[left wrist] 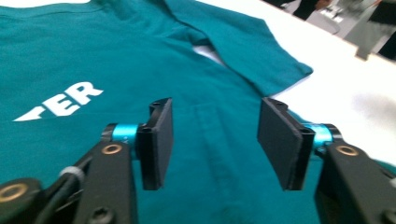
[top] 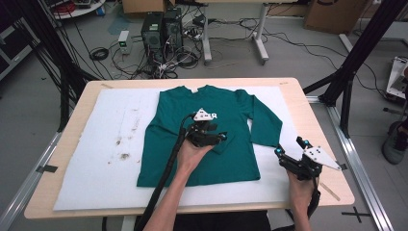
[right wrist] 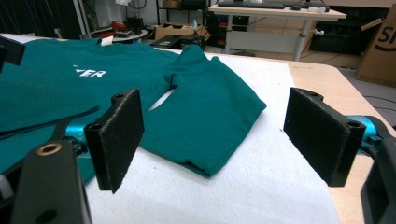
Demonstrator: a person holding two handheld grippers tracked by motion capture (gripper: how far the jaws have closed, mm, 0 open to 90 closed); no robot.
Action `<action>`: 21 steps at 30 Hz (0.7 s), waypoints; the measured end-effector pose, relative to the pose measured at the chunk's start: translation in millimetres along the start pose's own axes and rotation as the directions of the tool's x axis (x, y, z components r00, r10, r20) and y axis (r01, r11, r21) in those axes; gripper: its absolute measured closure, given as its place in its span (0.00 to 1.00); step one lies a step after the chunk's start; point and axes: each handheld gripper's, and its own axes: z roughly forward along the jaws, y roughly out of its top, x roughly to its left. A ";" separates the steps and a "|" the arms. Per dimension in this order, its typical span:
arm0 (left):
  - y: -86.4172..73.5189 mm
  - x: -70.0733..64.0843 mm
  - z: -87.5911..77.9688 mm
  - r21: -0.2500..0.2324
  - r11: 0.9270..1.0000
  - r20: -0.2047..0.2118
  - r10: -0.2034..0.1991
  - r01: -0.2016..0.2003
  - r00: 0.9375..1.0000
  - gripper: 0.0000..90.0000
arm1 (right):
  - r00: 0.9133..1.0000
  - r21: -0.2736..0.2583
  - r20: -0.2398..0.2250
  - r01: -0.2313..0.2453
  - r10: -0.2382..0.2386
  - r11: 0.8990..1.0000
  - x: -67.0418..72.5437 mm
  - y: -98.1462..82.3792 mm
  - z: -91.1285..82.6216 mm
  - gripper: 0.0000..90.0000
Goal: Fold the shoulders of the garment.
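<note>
**Green shirt flat on the pad, both grippers open**

A green long-sleeved shirt (top: 202, 139) lies spread on a white foam pad (top: 96, 159) that covers the wooden table (top: 308, 101). Over the middle of the shirt, just below its white lettering (top: 210, 115), hovers the left gripper (top: 211, 137); its jaws stand apart with only flat cloth beneath them, pinching nothing. To the right of the shirt, near its folded sleeve (top: 264, 122), the right gripper (top: 288, 150) sits above the pad's edge, jaws spread wide and empty.
</note>
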 end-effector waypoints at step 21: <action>-36.7 44.7 -116.0 -0.121 0.992 -0.156 0.021 -0.040 0.988 0.27 | 1.000 -0.003 -0.011 -0.020 0.020 1.000 -2.4 -0.3 -0.5 0.23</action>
